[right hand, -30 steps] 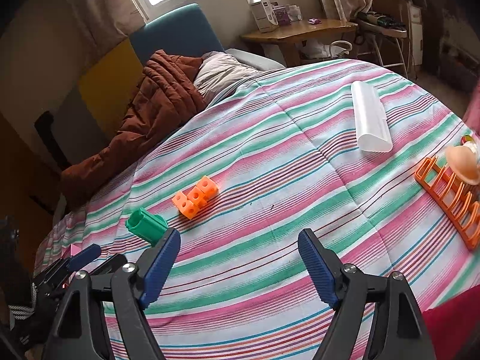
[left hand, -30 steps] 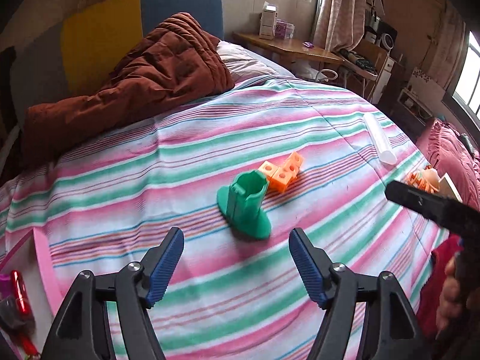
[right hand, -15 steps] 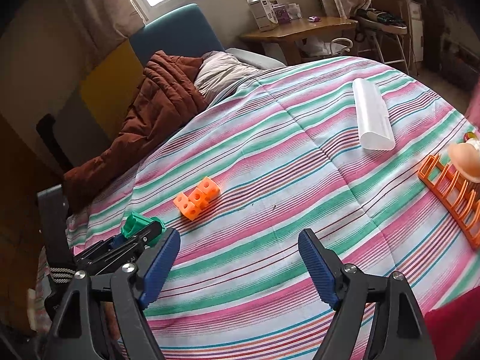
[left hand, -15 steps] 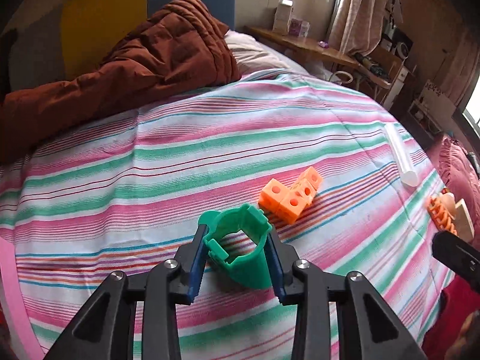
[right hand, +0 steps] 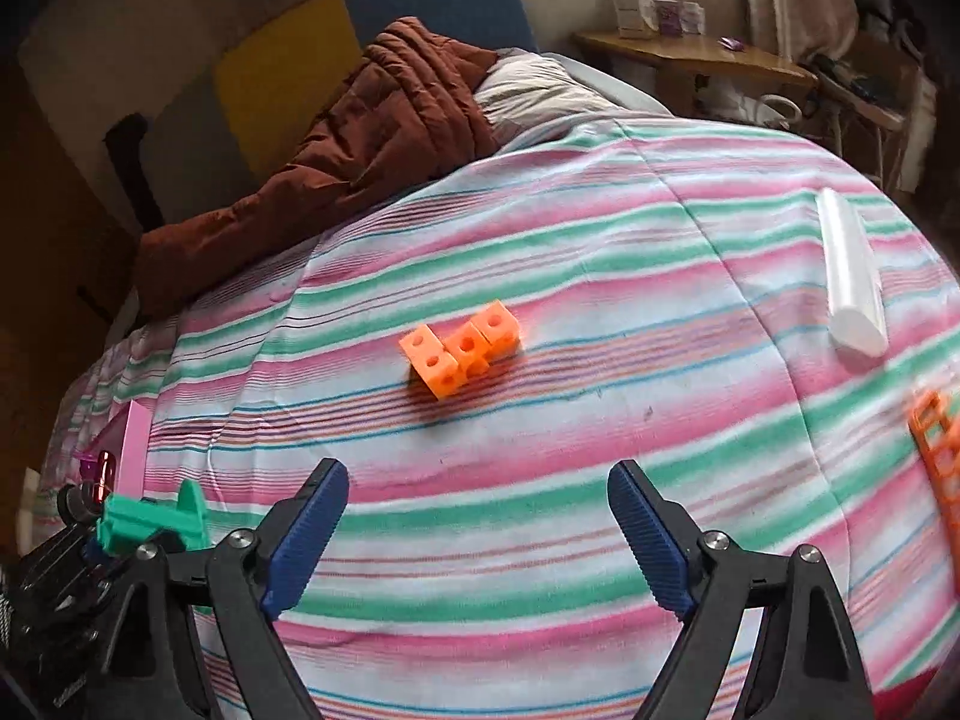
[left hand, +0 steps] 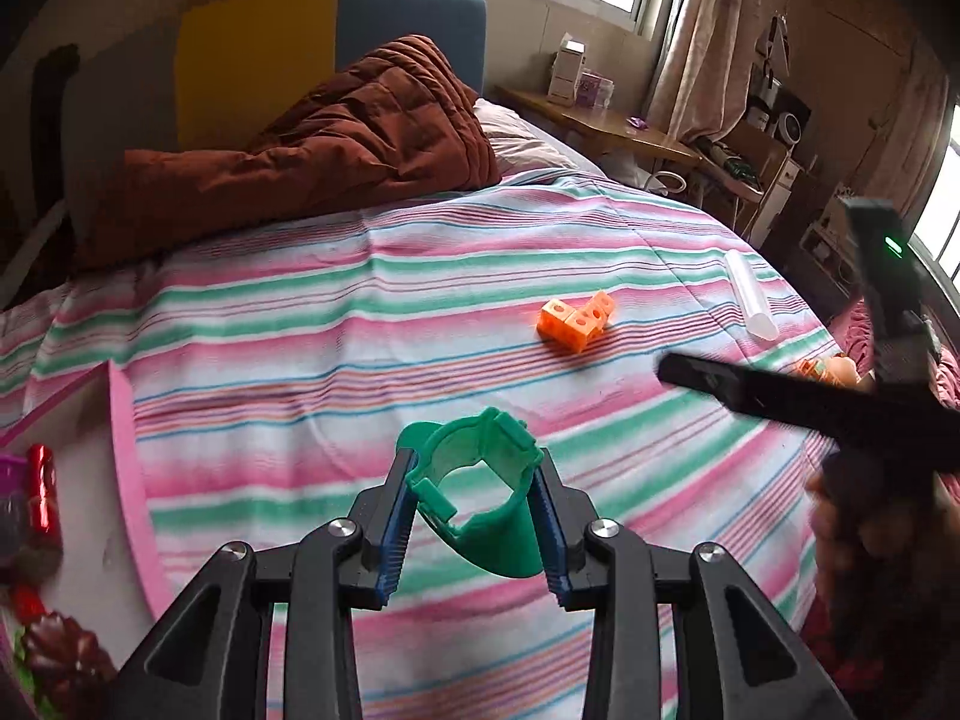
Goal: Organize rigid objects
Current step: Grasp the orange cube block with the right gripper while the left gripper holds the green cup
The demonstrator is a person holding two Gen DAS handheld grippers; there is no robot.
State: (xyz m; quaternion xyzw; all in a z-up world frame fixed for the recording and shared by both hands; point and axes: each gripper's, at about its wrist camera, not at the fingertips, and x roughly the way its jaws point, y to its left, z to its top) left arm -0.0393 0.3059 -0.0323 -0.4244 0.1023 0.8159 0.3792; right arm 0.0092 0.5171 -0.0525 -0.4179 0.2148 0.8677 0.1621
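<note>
At the far left edge of the striped bed [left hand: 420, 276], a pink tray [left hand: 129, 468] holds a few small red and purple items; it looks like the collecting place. Just right of it, the left hand-held gripper [left hand: 474, 516] is clamped on the green plastic holder [left hand: 480, 498], its blue pads pressing both sides of the hollow body, the piece lifted clear of the bedspread and its open mouth facing the camera. The step in hand appears to be carrying this holder across to the tray: it is best kept squeezed firmly, since the smooth tapered wall could slide out of the pads, and lowered over the tray's rim rather than dropped. In mid-bed the orange linked cubes [right hand: 459, 351] lie on a pink stripe, well apart from everything else. The right hand-held gripper [right hand: 480, 540] hovers just short of them with nothing between its jaws, which are opening; a good approach would bring the jaws down astride the short width of the cluster, so the joined cubes do not twist apart. Further right a white tube [right hand: 852, 282] rests lengthwise near the bed's edge, and an orange rack [right hand: 936, 450] shows at the right border, partly cut off. A brown quilt [left hand: 312, 144] is bunched at the headboard, clear of the work
</note>
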